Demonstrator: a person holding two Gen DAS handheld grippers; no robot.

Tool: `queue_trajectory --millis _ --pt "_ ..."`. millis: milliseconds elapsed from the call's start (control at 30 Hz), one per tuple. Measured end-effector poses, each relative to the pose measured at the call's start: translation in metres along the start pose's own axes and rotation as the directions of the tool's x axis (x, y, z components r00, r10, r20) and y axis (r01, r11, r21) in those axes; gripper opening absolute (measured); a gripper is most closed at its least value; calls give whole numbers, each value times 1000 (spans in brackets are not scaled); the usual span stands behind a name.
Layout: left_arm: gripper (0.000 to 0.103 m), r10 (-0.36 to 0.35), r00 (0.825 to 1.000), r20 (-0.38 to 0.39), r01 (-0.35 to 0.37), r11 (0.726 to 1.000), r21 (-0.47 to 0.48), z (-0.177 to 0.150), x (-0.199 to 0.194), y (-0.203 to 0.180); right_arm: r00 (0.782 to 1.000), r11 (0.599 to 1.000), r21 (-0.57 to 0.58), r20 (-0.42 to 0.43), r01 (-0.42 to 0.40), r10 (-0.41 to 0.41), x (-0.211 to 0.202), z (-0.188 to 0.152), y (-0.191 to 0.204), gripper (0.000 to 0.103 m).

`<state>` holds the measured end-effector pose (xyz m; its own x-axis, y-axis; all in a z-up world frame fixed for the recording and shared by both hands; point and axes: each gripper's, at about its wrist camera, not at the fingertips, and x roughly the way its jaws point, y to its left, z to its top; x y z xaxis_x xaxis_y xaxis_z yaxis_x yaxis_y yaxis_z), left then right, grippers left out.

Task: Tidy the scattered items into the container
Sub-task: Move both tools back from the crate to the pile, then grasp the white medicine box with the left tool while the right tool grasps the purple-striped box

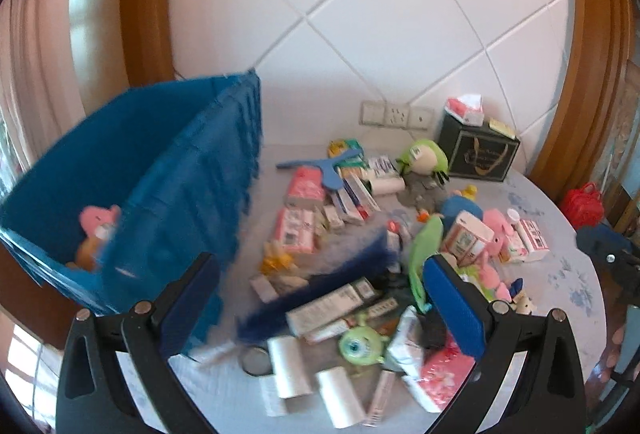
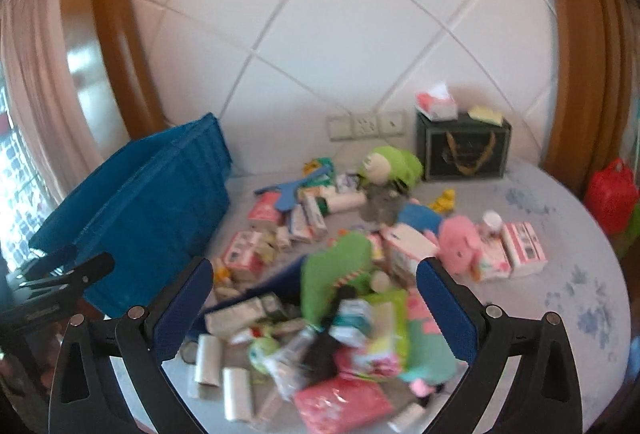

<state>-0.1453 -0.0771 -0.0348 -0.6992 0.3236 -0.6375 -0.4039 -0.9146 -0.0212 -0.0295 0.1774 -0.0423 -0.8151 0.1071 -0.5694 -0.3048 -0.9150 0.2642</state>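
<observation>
A blue crate [image 1: 168, 169] stands at the table's left, with a pink and orange plush toy [image 1: 96, 230] inside; in the right wrist view the blue crate [image 2: 152, 193] is also at the left. Boxes, plush toys, white rolls and packets lie scattered over the table [image 1: 568, 274]. My left gripper [image 1: 320, 282] is open above the pile, near a long white box [image 1: 332, 302] and a green one-eyed plush [image 1: 360, 344]. My right gripper [image 2: 316, 290] is open over a green plush [image 2: 336, 266] and a red packet [image 2: 344, 406]. Neither holds anything.
A dark gift bag [image 1: 478, 149] with a tissue pack on top stands at the back by the tiled wall and sockets [image 1: 396, 115]. A red bag [image 1: 584, 203] sits beyond the table's right edge. The other gripper [image 2: 56, 282] shows at the left.
</observation>
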Motion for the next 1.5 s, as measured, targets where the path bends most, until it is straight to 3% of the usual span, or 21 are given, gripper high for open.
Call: queue_trajectory --millis 67,267,533,633,733,900,1000,1100,1133,1200,1267,1367,1500 --pt "103 7 1000 -26 -7 1000 -3 -7 10 -8 999 999 31 -26 -28 29 5 -7 -22 102" --pt "103 93 994 -54 -91 995 32 -31 39 -8 995 996 93 -96 -9 18 27 -36 -65 102" --pt "103 122 971 -205 -122 992 10 -71 88 18 975 987 146 -218 72 -39 62 -75 -96 102" --pt "103 126 963 -238 -120 992 39 -90 100 24 965 986 147 -260 77 -37 74 -90 -90 102" --pt "99 136 951 -278 -125 991 56 -114 111 33 953 991 135 -304 26 16 89 -107 -70 102" --pt "95 179 917 -355 -173 984 48 -166 117 63 934 988 145 -343 -48 95 114 -135 -37 103" --pt "93 170 906 -387 -169 985 38 -191 118 81 931 990 131 -355 -47 91 120 -148 -11 102" --pt "93 142 907 -397 -130 990 56 -204 126 90 930 990 142 -363 -1 53 121 -158 13 102" --pt "93 137 908 -396 -119 990 70 -206 130 91 930 990 144 -365 12 41 121 -161 20 99" --pt "89 111 910 -399 -79 992 95 -210 138 93 928 988 138 -371 62 -7 122 -169 37 79" --pt "85 81 908 -411 -37 993 115 -215 148 94 921 985 141 -389 99 -37 126 -179 51 49" --pt "84 35 903 -429 24 991 131 -222 161 96 904 977 158 -424 141 -62 135 -201 70 40" --pt "83 18 899 -438 53 988 148 -224 171 95 874 963 186 -479 195 -84 150 -226 85 30"
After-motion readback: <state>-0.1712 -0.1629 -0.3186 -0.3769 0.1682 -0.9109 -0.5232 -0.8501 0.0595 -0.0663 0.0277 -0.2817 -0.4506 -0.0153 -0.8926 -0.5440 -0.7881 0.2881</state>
